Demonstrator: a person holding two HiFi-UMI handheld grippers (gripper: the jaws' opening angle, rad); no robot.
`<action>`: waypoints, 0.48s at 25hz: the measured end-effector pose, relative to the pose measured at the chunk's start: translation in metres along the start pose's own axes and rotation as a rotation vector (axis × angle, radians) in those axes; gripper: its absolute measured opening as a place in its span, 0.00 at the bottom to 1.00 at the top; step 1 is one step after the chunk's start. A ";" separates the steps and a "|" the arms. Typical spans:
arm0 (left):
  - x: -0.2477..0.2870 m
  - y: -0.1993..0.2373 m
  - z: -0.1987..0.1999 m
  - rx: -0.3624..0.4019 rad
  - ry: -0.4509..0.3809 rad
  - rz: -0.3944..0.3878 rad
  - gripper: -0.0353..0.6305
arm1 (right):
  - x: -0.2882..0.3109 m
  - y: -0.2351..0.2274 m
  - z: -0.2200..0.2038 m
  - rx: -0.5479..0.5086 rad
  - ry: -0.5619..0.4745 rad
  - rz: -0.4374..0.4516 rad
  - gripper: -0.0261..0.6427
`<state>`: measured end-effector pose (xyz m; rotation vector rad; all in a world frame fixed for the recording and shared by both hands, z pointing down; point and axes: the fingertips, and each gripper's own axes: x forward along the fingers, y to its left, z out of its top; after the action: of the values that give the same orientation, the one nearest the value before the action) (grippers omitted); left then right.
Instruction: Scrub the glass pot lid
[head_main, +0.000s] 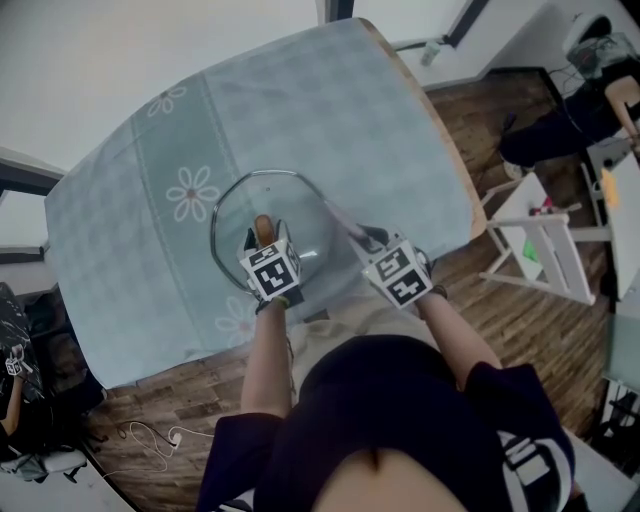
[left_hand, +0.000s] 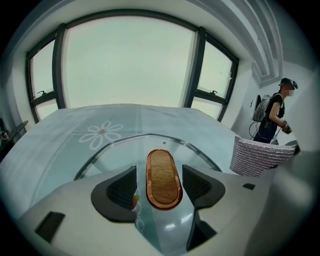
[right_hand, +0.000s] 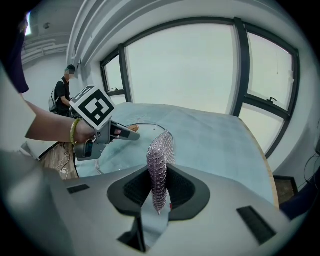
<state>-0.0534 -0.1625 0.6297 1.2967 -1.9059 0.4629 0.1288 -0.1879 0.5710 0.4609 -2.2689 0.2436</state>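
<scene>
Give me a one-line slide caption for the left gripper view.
Left gripper, jaws open, straddles the wooden handle of the glass pot lid on a floral tablecloth; mesh scrubber at right.

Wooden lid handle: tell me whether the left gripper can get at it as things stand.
Probably yes. The left gripper has its jaws open on either side of the wooden handle on the glass lid, with nothing between pads and handle.

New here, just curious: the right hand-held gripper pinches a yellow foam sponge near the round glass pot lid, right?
Not a sponge: the right gripper view shows the right hand-held gripper pinching a silvery metal-mesh scrubbing pad. It is indeed near the round glass pot lid.
</scene>
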 end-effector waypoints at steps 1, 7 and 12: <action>0.001 0.001 0.000 0.007 0.004 0.014 0.48 | 0.000 -0.001 -0.001 0.004 0.001 0.002 0.16; 0.004 0.008 -0.001 0.038 0.022 0.091 0.44 | -0.001 -0.008 -0.005 0.015 0.002 0.002 0.16; 0.007 0.006 0.004 0.036 0.020 0.113 0.31 | 0.002 -0.011 -0.003 0.017 -0.001 0.005 0.16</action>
<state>-0.0615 -0.1668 0.6328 1.2070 -1.9691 0.5681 0.1341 -0.1976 0.5742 0.4646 -2.2712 0.2660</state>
